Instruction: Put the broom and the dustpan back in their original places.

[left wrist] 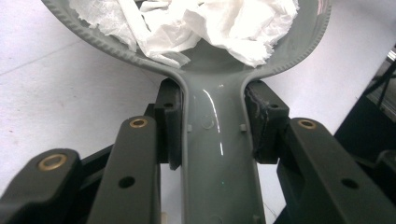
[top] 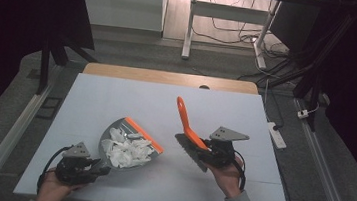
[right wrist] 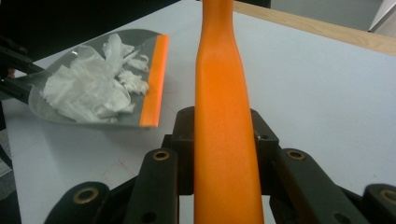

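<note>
Left gripper (top: 101,169): at the near left of the table (top: 116,99), held in the person's left hand (top: 54,188); its 2 jaws pinch the grey handle of the dustpan (left wrist: 215,154), 1 pad pressed against each side of it.
Dustpan: a grey pan with an orange lip along its far edge, lying left of the table's middle, the handle pointing toward the left gripper.
Paper (top: 126,151): crumpled white scraps heaped inside the pan, from the back wall up to near the orange lip; in the left gripper view the heap sits just beyond the handle's neck.
Right gripper (top: 206,151): right of the middle, in the person's right hand (top: 228,178), a grey sleeve behind it; the 2 jaws are pressed on the brush's orange handle, which runs straight up between them in the right gripper view.
Brush (top: 186,126): the orange handle slants up and away from the person, the dark bristle head low beside the gripper, near the table; whether the bristles touch the top I cannot tell.
Brush and pan: apart, with bare table between; the pan's lip faces the brush.
</note>
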Available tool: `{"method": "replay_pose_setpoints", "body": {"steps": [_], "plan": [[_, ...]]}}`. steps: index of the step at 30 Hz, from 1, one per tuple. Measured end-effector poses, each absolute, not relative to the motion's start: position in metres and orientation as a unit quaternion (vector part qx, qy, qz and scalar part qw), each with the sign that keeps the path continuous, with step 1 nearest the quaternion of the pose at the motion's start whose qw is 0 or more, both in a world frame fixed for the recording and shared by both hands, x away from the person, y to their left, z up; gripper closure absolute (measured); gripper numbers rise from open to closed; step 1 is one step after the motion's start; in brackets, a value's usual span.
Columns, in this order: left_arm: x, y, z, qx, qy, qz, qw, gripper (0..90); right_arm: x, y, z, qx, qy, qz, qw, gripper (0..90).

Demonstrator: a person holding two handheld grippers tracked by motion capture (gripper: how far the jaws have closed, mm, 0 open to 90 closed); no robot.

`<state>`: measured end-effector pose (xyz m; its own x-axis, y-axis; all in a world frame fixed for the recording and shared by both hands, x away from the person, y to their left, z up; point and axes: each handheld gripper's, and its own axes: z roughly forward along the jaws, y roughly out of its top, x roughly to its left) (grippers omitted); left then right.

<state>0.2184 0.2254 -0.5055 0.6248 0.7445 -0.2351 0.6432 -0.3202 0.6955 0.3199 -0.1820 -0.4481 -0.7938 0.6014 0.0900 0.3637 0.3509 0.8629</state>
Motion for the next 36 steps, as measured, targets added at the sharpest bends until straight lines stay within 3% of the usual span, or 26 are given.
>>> {"method": "replay_pose_setpoints", "body": {"steps": [36], "plan": [[0.232,0.24,-0.516,0.724,0.562,0.119,0.381,61.5,0.314,-0.224,-0.468,0.323,0.815,0.472,0.087,70.3]]}}
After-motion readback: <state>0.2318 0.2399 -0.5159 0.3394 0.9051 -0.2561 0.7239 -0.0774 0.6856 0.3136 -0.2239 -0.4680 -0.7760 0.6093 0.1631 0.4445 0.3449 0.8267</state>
